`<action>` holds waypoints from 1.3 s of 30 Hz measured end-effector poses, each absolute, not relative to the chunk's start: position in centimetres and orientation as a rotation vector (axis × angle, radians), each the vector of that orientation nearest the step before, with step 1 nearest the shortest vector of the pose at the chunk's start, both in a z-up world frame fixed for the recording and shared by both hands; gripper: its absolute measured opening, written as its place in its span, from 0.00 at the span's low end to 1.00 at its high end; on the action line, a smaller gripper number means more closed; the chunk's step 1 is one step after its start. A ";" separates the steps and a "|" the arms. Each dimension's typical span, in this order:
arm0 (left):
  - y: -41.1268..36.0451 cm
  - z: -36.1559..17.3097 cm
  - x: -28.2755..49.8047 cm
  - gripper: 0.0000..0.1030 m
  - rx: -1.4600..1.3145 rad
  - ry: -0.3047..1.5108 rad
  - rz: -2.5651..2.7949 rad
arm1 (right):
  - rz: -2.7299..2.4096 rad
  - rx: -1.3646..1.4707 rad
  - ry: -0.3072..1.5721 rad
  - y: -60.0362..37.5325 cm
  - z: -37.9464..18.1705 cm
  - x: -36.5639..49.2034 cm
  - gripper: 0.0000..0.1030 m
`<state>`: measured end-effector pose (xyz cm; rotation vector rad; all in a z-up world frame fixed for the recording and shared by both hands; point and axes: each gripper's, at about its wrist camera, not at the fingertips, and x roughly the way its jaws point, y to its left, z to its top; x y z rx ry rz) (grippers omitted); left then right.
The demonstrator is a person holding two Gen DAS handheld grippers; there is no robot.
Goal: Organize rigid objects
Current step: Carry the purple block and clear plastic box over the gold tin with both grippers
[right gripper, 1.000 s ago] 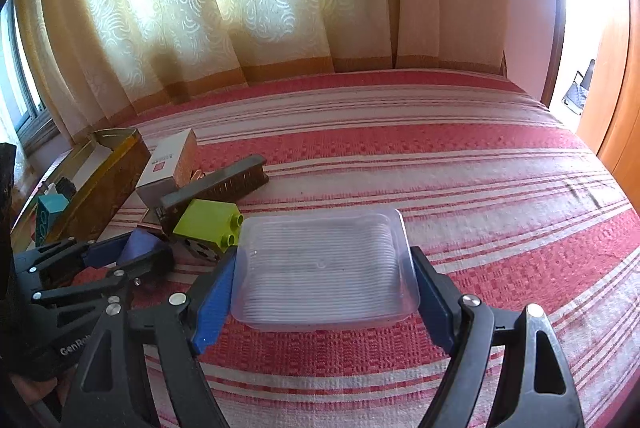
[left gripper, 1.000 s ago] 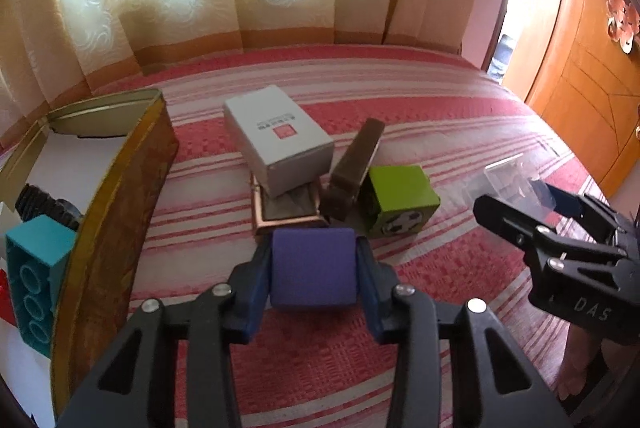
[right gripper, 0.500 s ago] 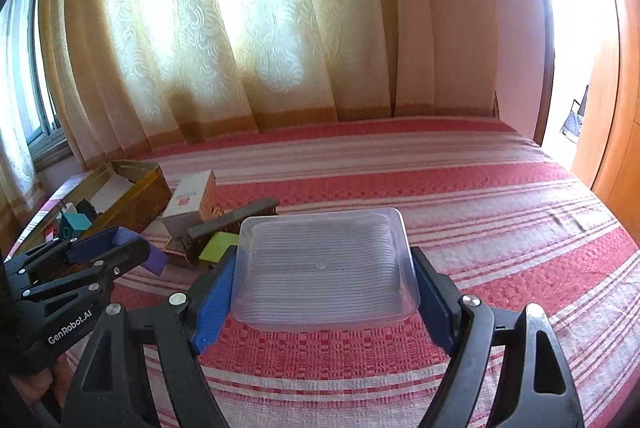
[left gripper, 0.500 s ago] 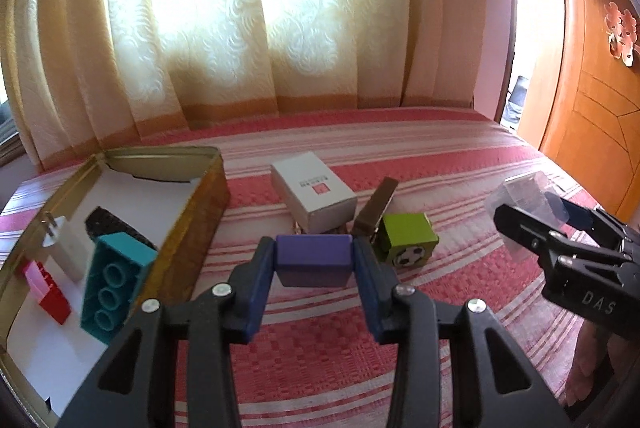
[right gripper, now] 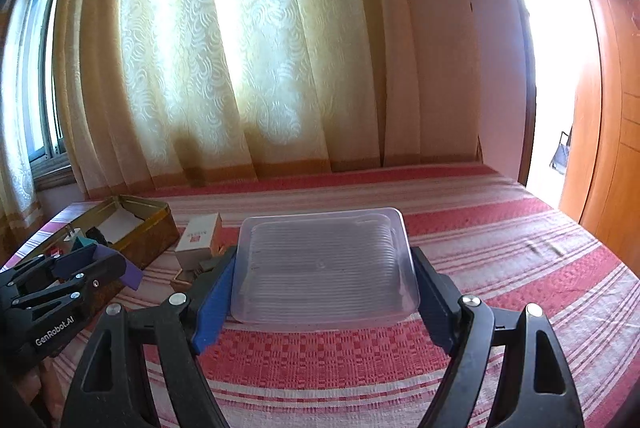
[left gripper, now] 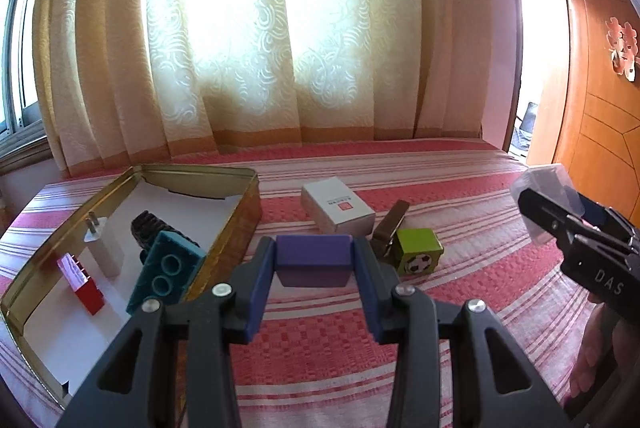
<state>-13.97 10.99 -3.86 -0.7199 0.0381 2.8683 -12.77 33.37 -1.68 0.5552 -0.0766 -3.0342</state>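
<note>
Above the red-striped bed (left gripper: 328, 344), the left gripper (left gripper: 314, 260) clamps a purple rectangular block (left gripper: 312, 258) — right of the open gold metal tin (left gripper: 240, 212). From the right wrist, the right gripper (right gripper: 322, 268) holds a clear ribbed plastic tray (right gripper: 324, 268) at its sides — raised off the bed.

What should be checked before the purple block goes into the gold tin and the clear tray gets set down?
1. Left gripper clamps the purple block squarely: ok.
2. Right gripper holds the clear plastic tray between both pads: ok.
3. Gold tin open, bare floor showing at its far end: ok.
4. Teal brick leans on the tin's near wall, crowding that side: not ok.
5. Block's underside clear of the bedspread: ok.
</note>
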 end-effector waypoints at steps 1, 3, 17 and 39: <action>11.0 -3.8 -13.9 0.38 -0.716 0.036 2.872 | -3.037 0.542 -0.073 33.3 -1.6 -12.6 0.80; 10.8 -3.7 -13.7 0.38 -0.706 0.031 2.884 | -3.042 0.520 -0.070 33.3 -1.5 -12.4 0.79; 9.5 -3.5 -12.2 0.38 -0.649 0.002 2.927 | -3.064 0.416 -0.042 32.3 -1.2 -11.2 0.80; 7.6 -3.1 -10.7 0.38 -0.593 -0.053 2.979 | -3.005 0.396 -0.016 30.0 -1.2 -10.6 0.80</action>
